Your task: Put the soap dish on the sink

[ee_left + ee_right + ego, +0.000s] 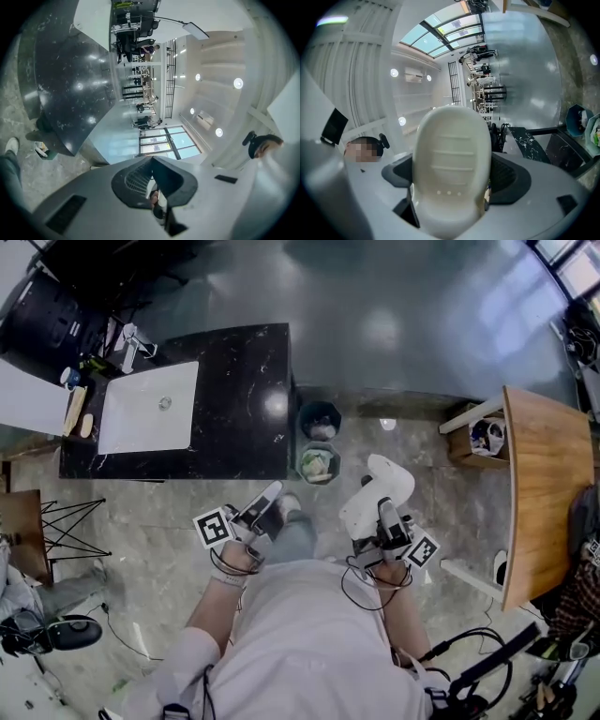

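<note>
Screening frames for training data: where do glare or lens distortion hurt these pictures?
Head view: bright glare patches on the glossy floor and black counter, yet the white sink is readable. Both gripper views: strong fisheye bending, dark corners. Right gripper view: the soap dish fills the centre, sharp.

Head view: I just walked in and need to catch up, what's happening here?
A person holds a tool in each hand. The right tool is shut on a white soap dish; the left tool is shut and empty. The sink, set in a black counter, lies ahead to the left; the dish is not yet placed.
</note>
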Motion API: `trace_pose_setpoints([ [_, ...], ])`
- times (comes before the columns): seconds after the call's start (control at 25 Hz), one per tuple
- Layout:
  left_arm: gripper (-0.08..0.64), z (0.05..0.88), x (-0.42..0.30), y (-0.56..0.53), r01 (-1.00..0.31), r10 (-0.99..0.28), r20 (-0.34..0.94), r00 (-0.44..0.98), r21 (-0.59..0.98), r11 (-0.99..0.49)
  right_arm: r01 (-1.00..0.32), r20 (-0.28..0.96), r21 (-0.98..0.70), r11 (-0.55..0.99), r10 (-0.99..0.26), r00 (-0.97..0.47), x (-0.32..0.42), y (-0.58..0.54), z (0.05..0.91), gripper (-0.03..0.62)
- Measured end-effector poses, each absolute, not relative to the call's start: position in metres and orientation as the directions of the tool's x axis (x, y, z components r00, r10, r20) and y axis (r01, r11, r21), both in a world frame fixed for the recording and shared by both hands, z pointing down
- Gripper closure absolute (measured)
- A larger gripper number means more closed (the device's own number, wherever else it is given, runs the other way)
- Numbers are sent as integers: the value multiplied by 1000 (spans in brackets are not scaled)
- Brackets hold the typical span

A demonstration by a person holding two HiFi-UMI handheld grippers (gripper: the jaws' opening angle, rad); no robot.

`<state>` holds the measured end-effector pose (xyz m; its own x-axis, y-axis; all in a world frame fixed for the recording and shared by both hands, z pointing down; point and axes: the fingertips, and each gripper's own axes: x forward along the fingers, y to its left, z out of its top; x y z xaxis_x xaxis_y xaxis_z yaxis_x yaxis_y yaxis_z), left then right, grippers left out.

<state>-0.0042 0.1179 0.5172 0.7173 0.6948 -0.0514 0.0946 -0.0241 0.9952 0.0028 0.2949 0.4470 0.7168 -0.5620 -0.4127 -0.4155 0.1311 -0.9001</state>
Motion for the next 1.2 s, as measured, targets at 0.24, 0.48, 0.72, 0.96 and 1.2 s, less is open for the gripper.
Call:
trace_pose_setpoints([
  [0.24, 552, 528, 50, 65, 66, 662, -35, 749, 998, -22, -396, -404, -906, 152, -592, 697, 67, 243, 454, 141],
  [0.48, 552, 534, 81, 11, 61, 625, -39, 780, 998, -14, -390, -397, -907, 157, -629, 669, 112, 192, 454, 141],
  [0.72, 552, 536, 88, -24, 49, 557, -44, 829, 999, 5, -384, -384, -909, 160, -680, 625, 134, 161, 449, 141],
  [0.96, 552, 533, 76, -44, 56, 463, -50, 885, 998, 1, -371, -381, -909, 190, -739, 555, 145, 138, 446, 141],
  [1.2, 552, 523, 61, -57, 65, 286, -54, 957, 998, -28, -334, -372, -910, 246, -840, 395, 164, 103, 453, 141],
])
